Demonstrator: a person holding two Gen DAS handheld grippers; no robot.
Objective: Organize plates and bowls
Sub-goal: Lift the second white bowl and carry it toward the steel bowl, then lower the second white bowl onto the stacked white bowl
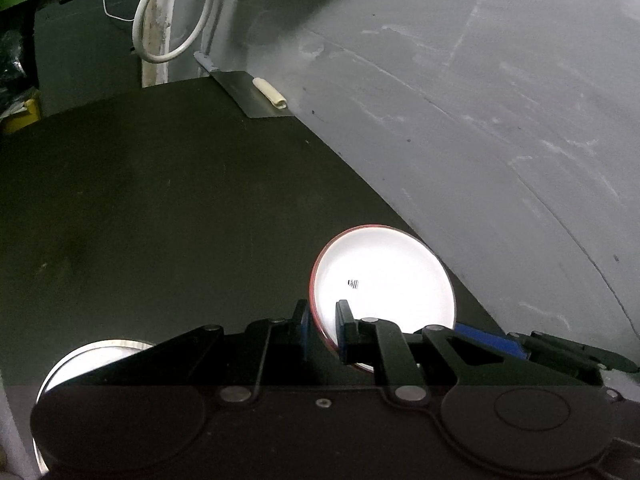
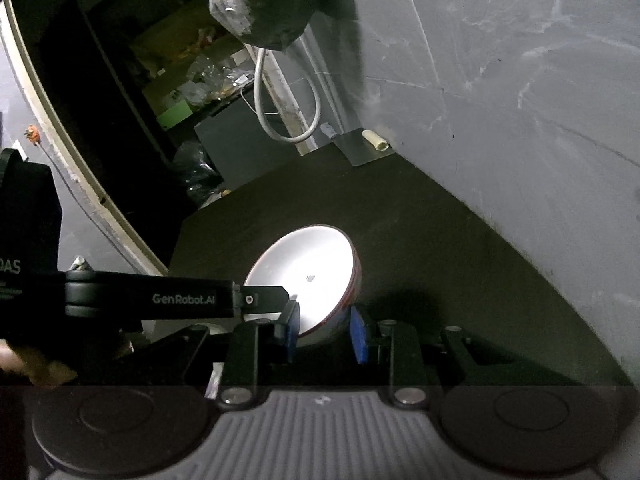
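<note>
A white bowl with a red outside [image 1: 384,276] hangs tilted above the dark table [image 1: 160,200], held from two sides. My left gripper [image 1: 324,328] is shut on its near rim, one blue pad inside the bowl and one outside. In the right wrist view the same bowl [image 2: 308,276] sits between the blue pads of my right gripper [image 2: 325,334], which is shut on its lower wall. My left gripper [image 2: 290,298] reaches in from the left to the bowl's rim. My right gripper [image 1: 492,340] shows at the bowl's right. A second white dish [image 1: 88,360] lies at the lower left, mostly hidden.
A grey wall [image 1: 480,120] borders the table on the right. A white cable loop [image 1: 168,40] hangs at the far corner, above a metal plate bearing a cream roll [image 1: 270,94]. A plastic bag [image 2: 264,0] hangs overhead. Cluttered shelves [image 2: 192,72] stand beyond the table's left edge.
</note>
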